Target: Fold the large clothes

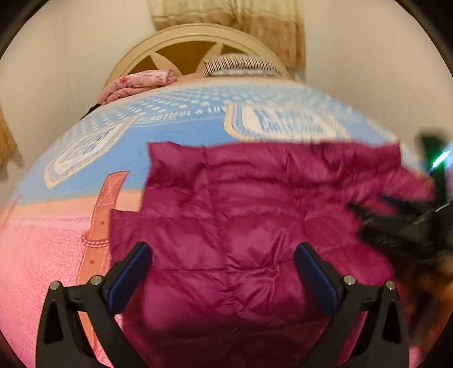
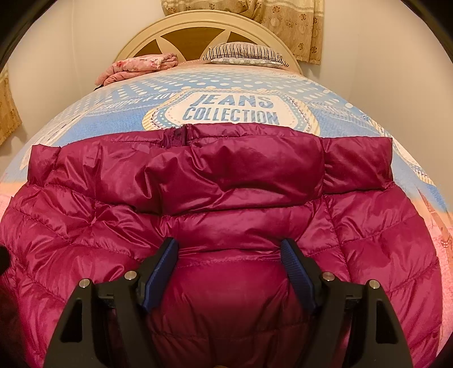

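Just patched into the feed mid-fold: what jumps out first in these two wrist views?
The magenta puffer jacket dominates both views, spread across the near half of the bed. Beyond its far edge, the bedspread shows a bold JEANS COLLECTION badge. Both grippers hang open over the jacket, the left gripper and the right gripper; a striped pillow and a folded pink blanket lie by the headboard.

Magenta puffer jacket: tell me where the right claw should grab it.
Pinch the magenta puffer jacket at the folded edge directly ahead of the open right claw, coming from the near side. There the puffy layers form a raised ridge; elsewhere it lies flat on the bedspread.
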`<state>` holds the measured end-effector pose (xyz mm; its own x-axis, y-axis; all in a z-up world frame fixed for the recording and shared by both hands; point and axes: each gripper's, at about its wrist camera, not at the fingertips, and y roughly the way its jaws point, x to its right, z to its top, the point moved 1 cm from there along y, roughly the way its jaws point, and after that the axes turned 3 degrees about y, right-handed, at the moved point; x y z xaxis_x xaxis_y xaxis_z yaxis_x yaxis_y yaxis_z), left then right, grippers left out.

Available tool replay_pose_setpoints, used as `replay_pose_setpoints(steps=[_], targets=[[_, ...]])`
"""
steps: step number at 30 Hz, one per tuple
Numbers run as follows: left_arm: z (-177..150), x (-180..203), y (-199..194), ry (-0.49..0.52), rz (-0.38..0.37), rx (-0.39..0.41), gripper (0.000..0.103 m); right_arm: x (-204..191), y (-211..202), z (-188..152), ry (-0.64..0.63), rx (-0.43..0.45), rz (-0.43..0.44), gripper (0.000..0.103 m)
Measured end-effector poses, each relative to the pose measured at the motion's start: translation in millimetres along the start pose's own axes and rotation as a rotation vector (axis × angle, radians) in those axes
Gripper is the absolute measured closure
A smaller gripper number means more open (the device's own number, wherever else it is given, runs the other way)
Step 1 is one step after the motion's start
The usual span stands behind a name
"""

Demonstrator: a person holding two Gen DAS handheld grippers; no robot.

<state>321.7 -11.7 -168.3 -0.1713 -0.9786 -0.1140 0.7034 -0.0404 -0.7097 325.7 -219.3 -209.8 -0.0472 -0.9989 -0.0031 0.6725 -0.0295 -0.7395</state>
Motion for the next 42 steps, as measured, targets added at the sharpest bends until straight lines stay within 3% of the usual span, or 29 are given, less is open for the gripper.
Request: replay_pose_setpoints(steps=[7,9,16,21,26,31,35,36,37,39,42], targets=[[-8,-6,13,-0.058,-0.029,-0.013,0.0,-16,-61,-32,-0.036,0.094,0.067,0.027],[-9,-7,11,-0.061,-0.03,-0.01,0.0,-24,-58,-43,-0.071,0.101,0.042,0.027],[-24,-26,-19,-0.095,-0.028,0.01,0.0,-12,-37,-44,-0.006,0.019,0.067,0.024],[-52,-58,-48,-0.168,-0.028,0.011,0.0,-12,-33,-44,-0.027,0.013,0.045,0.024],[-86,-80,-51,-0.287,-0.125,-0.05,0.001,-11,-33,-44,-0.012,0.016,0.063,0.024],[-90,-65,-46,-0.334,-0.286,-0.068,0.017,-7,-34,-46,0.002,0.023,0.082,0.023],[-86,-56,-34,-0.351,-0.311,-0.07,0.023,-2,-34,-47,0.014,0.026,0.099,0.023],[-86,-56,-34,-0.359,-0.314,-0.06,0.03,-1,-33,-47,0.017,0.027,0.103,0.023],[-85,-57,-33,-0.365,-0.332,-0.052,0.047,0,-33,-47,0.019,0.027,0.106,0.023],[-85,-57,-33,-0.378,-0.398,-0.046,0.071,0,-34,-47,0.02,0.028,0.107,0.023],[-80,-52,-44,-0.348,-0.418,0.006,0.086,-1,-34,-47,0.017,0.027,0.103,0.023]])
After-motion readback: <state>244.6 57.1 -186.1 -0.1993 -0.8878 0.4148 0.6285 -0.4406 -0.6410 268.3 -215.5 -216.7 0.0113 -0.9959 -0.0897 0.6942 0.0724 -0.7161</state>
